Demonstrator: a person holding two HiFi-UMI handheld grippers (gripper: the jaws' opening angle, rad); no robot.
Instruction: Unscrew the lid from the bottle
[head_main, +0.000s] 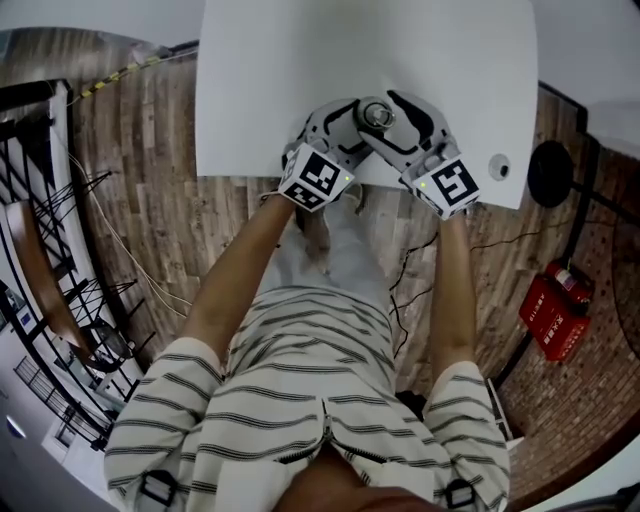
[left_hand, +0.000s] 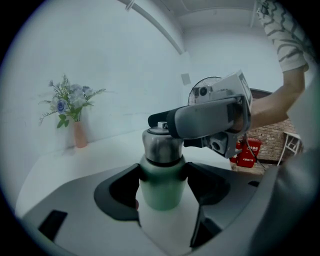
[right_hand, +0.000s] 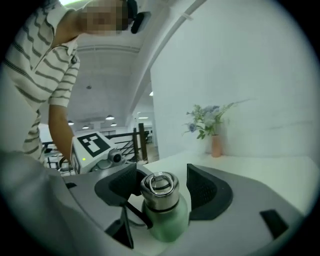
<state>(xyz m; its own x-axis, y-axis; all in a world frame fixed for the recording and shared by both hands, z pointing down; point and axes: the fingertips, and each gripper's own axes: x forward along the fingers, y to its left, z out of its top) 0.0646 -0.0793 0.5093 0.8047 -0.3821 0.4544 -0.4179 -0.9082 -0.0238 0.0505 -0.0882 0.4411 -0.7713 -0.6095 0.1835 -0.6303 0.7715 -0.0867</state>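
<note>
A white table (head_main: 260, 90) spreads out under and ahead of both grippers, its near edge lying just below their marker cubes in the head view. The person (head_main: 300, 400), in a striped short-sleeved shirt, stands behind the grippers with both bare forearms reaching forward to them.

The left gripper (left_hand: 163, 170) tilts a little downward and is clamped on the bottle (left_hand: 160, 192). Its two dark pads press the pale green body from either side, just under the steel shoulder. The bottle stands upright on the table between those jaws, close to the table's near edge.

The right gripper (right_hand: 161, 175) comes in from the opposite side and higher up. In the left gripper view its grey body crosses just above and beyond the bottle's top. Its jaws stand apart with the lid (right_hand: 160, 192) between them, and they grip nothing. The gap at the right pad is plain, while the one at the left pad is so thin that the pad may be grazing the lid.

The lid is steel, sits on the bottle, and has a ring handle lying flat on its top. Ahead of the left gripper and off to its left, a slim pink vase (left_hand: 79, 134) of flowers stands by the wall. A small round white disc (head_main: 498, 166) lies on the table just right of the right gripper
</note>
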